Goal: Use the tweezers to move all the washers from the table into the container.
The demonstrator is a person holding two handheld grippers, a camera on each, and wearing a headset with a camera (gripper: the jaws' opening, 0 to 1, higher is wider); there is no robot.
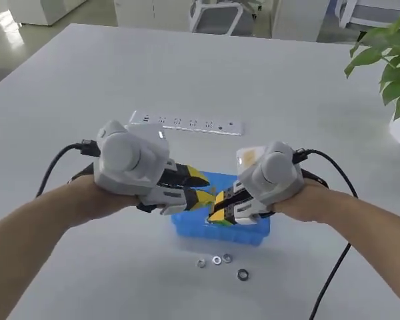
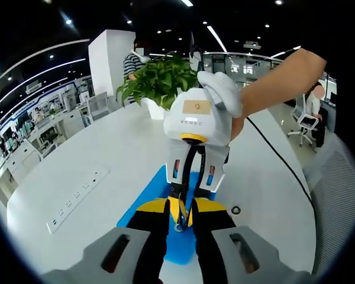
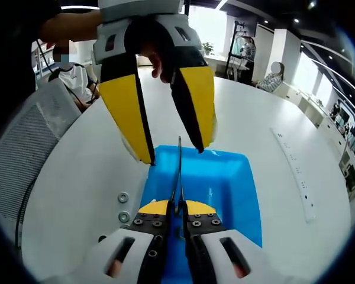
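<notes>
My right gripper (image 1: 217,205) (image 3: 178,208) is shut on thin black tweezers (image 3: 179,171), which point forward over the blue container (image 1: 220,235) (image 3: 225,189). Facing it, my left gripper (image 1: 201,188) (image 2: 182,207) is open. Its yellow-tipped fingers (image 3: 127,118) stand on either side of the tweezers' far end without closing on it. In the left gripper view the right gripper (image 2: 181,214) reaches in between my left jaws. Several small metal washers (image 1: 217,260) (image 3: 123,197) lie on the white table just in front of the container, one (image 1: 243,274) a little apart.
A white power strip (image 1: 187,123) (image 3: 293,171) lies beyond the container. A green potted plant (image 1: 393,67) (image 2: 160,80) stands at the table's right edge. Black cables (image 1: 333,267) trail from both grippers. Office chairs stand past the far edge.
</notes>
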